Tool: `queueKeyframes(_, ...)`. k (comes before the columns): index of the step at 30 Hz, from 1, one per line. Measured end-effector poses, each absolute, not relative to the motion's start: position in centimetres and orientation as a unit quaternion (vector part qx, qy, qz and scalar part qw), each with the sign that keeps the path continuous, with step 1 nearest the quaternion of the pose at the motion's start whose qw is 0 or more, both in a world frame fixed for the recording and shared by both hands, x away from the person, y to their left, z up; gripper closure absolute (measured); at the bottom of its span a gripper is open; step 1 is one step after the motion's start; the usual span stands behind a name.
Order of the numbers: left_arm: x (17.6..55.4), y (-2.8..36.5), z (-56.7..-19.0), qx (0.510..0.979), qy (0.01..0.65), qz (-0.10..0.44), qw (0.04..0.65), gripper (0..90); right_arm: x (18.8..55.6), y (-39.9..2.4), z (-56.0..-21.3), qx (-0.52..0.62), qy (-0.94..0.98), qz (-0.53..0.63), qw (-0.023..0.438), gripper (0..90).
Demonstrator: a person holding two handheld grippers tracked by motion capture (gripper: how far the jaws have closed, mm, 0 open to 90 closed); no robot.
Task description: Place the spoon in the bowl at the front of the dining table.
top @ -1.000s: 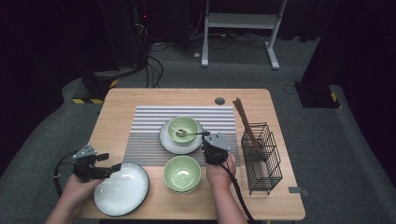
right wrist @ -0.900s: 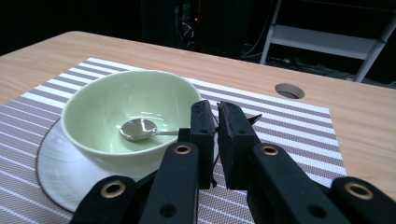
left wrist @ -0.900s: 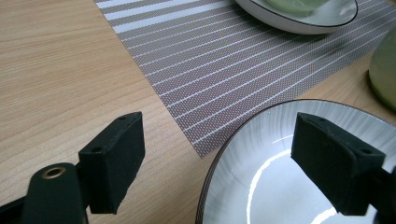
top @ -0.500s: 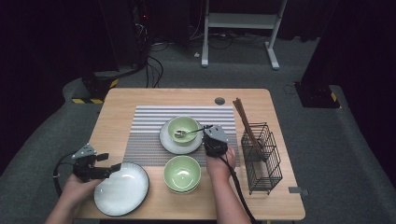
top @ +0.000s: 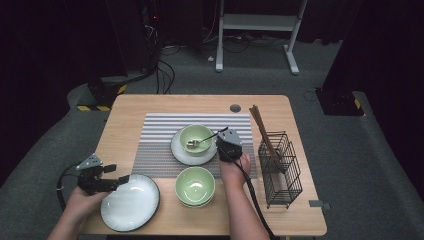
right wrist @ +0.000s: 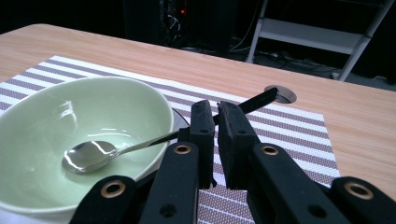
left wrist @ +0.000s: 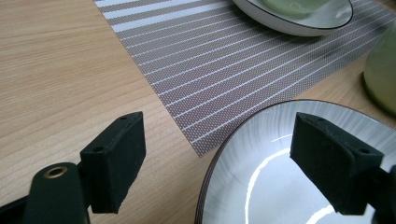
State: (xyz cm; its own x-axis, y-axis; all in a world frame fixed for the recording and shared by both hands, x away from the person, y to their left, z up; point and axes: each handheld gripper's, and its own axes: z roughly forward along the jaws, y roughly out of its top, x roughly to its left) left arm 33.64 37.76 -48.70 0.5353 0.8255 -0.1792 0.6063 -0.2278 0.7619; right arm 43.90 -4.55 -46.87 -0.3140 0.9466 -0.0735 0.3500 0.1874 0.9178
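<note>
Green bowl (right wrist: 70, 140) already holds the spoon (right wrist: 88, 155), its handle pinched in the right gripper (right wrist: 215, 122) jaws, not yet released; left gripper (left wrist: 224, 154) jaws wide at the plate (left wrist: 261, 182).

the right gripper (top: 226, 141) now sits a little further toward the upper centre of the high view than a second ago, with the hand behind it stretched further from the bottom edge. the spoon (top: 200, 141) clamped in its jaws comes along, its bowl lying deeper inside the green bowl (top: 196, 138) on the plate (top: 181, 154).
</note>
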Motion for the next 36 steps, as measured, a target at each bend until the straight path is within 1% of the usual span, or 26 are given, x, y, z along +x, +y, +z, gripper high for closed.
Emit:
queueKeyframes(21,33.7,37.6,-48.7,0.775,0.461,0.130,0.412,18.5,44.3,-4.6,-46.8,0.473,0.688,0.428,0.347,83.3)
queueKeyframes(36,33.6,37.3,-48.7,0.776,0.460,0.129,0.412,18.5,42.4,-4.4,-46.2,0.457,0.693,0.440,0.343,80.6)
